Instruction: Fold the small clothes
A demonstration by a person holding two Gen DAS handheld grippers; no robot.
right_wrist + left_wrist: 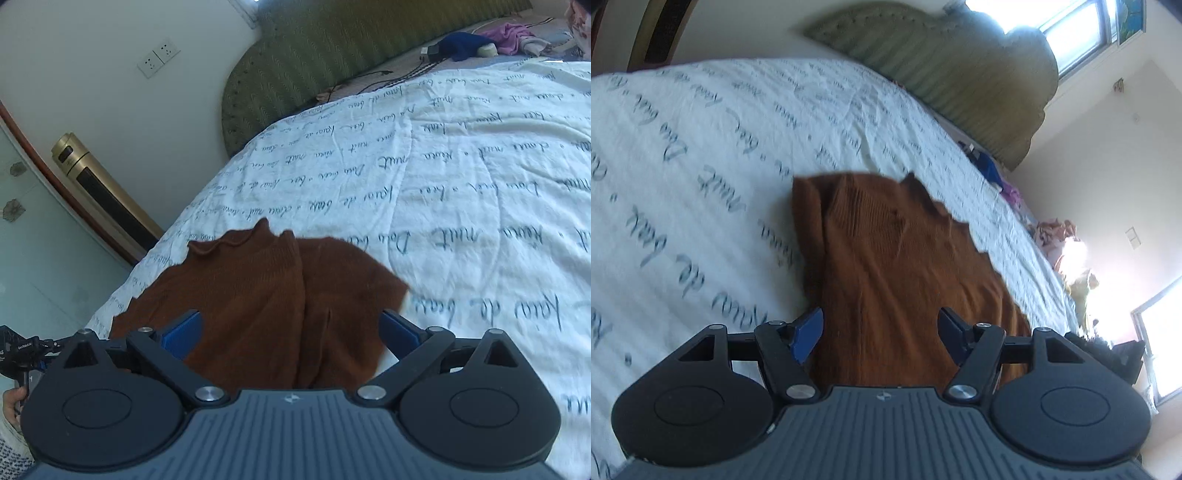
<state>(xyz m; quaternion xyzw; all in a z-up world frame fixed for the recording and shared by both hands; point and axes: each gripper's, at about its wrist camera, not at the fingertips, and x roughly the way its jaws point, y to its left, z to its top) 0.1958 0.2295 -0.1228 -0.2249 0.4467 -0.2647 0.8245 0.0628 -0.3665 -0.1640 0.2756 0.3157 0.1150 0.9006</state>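
Observation:
A small rust-brown knit garment (886,266) lies partly folded on a white bedspread (701,155) printed with dark script. In the left wrist view my left gripper (881,332) is open, its blue pads just above the near end of the garment, holding nothing. In the right wrist view the same garment (266,295) shows a frilled edge at its far end and a lengthwise fold down the middle. My right gripper (291,332) is open wide over the garment's near end, empty. The other gripper's body shows at the left edge (22,350).
A green padded headboard (332,48) runs along the far side of the bed. Blue and pink clothes (480,44) and cables lie near it. A gold tower appliance (99,195) stands by the wall at left. Bright windows (1071,33) lie beyond the bed.

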